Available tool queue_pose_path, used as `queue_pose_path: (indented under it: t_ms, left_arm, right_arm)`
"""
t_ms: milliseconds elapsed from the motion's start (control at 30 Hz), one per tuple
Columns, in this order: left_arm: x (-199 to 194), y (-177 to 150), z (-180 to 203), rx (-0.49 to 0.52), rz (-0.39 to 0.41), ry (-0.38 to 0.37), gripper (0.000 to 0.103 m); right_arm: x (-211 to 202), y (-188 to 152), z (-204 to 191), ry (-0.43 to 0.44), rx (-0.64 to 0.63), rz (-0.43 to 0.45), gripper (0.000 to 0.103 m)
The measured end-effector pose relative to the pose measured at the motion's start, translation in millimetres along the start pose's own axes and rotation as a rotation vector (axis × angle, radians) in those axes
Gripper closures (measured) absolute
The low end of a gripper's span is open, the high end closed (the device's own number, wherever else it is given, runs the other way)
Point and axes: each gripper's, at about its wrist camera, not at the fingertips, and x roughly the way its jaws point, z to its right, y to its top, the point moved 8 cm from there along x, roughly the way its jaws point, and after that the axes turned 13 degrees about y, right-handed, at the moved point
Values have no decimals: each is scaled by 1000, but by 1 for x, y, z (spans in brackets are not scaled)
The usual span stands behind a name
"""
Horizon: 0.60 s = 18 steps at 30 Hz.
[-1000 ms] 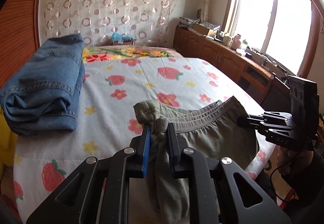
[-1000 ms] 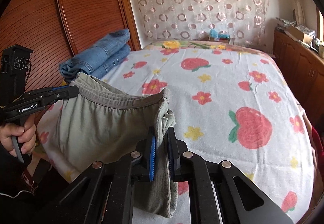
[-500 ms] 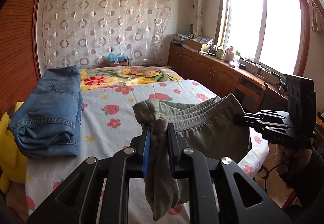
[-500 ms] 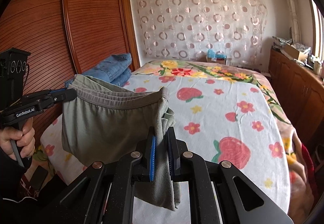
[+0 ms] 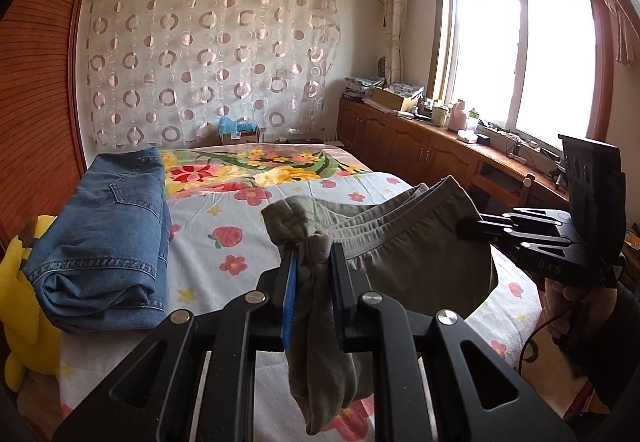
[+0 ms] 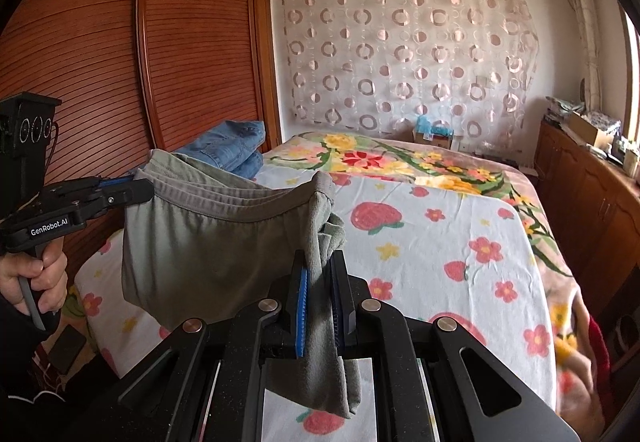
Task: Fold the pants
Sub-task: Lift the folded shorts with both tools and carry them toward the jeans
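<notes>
Right wrist view: "GenRobot.AI" left tongs (image 6: 140, 189) and right tongs (image 6: 320, 278) clamp olive pants (image 6: 208, 246).

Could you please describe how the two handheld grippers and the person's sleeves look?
Both grippers are matte black with silver rivets, and each shows one blue pad. The left gripper carries white "GenRobot.AI" lettering and a boxy black camera head. The right gripper shows "DAS" lettering and a thin black cable below. The sleeves are dark.
</notes>
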Motion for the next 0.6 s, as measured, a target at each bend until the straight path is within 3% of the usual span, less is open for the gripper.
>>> queue_pose_path:
  t_ms: [600]
  left_arm:
    - [22,25,-33,-22,5,69,87]
  right_arm:
    - [49,44,17,58,-74,-21,93]
